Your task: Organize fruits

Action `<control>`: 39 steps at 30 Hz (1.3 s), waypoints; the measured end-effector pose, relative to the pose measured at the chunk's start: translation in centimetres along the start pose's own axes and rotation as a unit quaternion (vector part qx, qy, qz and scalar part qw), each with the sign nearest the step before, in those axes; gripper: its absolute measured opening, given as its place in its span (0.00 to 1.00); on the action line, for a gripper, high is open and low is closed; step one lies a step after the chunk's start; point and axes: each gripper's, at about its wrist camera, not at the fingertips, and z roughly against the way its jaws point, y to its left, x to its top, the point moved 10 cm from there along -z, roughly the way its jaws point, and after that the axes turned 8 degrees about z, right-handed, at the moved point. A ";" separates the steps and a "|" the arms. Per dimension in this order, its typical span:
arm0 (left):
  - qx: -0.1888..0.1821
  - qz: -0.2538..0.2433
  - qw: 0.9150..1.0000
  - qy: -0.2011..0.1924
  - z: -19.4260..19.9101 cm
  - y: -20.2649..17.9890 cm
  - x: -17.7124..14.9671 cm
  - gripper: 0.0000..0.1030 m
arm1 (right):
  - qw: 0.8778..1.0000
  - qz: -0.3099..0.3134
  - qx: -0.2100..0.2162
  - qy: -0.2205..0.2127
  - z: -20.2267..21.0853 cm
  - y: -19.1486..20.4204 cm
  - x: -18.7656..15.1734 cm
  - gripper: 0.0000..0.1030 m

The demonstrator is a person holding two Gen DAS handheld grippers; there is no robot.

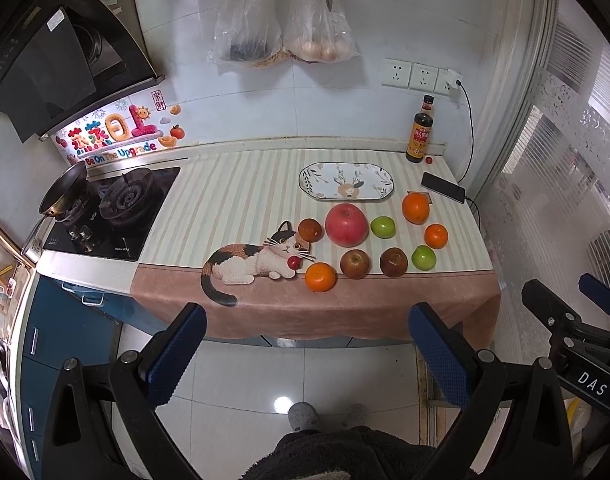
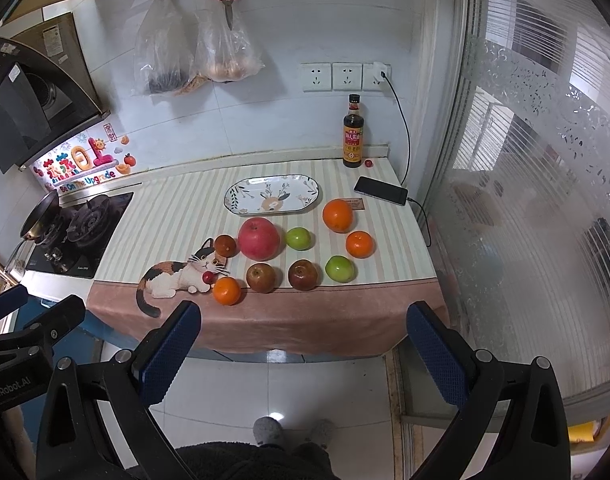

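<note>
Several fruits lie on the striped cloth in front of an oval deer-print plate [image 1: 381, 194] [image 2: 305, 202]. A big red apple [image 1: 346, 225] [image 2: 259, 239] is in the middle, with green apples [image 1: 383, 227] [image 1: 423, 258] and oranges [image 1: 415, 208] [image 1: 436, 236] [image 1: 320, 277] around it. Dark red-brown apples [image 1: 355, 264] [image 1: 393, 262] lie near the front edge. My left gripper [image 1: 305, 318] hangs open over the floor, short of the counter. My right gripper [image 2: 303, 316] is also open and empty, and shows at the right of the left wrist view [image 1: 569, 296].
A soy sauce bottle [image 1: 420, 132], a phone [image 1: 442, 187] on a charging cable and a small red fruit [image 1: 428, 160] sit at the back right. A gas hob [image 1: 117, 208] with a pan [image 1: 63, 196] lies left. Bags and scissors hang on the wall. A person's slippered feet [image 1: 303, 416] stand below.
</note>
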 end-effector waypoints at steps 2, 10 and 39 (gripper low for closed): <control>0.000 0.000 1.000 -0.001 0.1 0.0 0.0 1.00 | 1.000 0.000 0.000 0.000 -0.1 0.0 0.0 1.00; 0.001 0.000 1.000 0.000 0.0 0.1 0.1 1.00 | 1.000 0.000 0.001 0.000 -0.1 -0.1 -0.1 1.00; 0.012 0.024 0.990 0.140 -26.8 -0.8 8.5 1.00 | 0.994 -0.107 0.021 0.024 -21.2 -4.1 5.1 1.00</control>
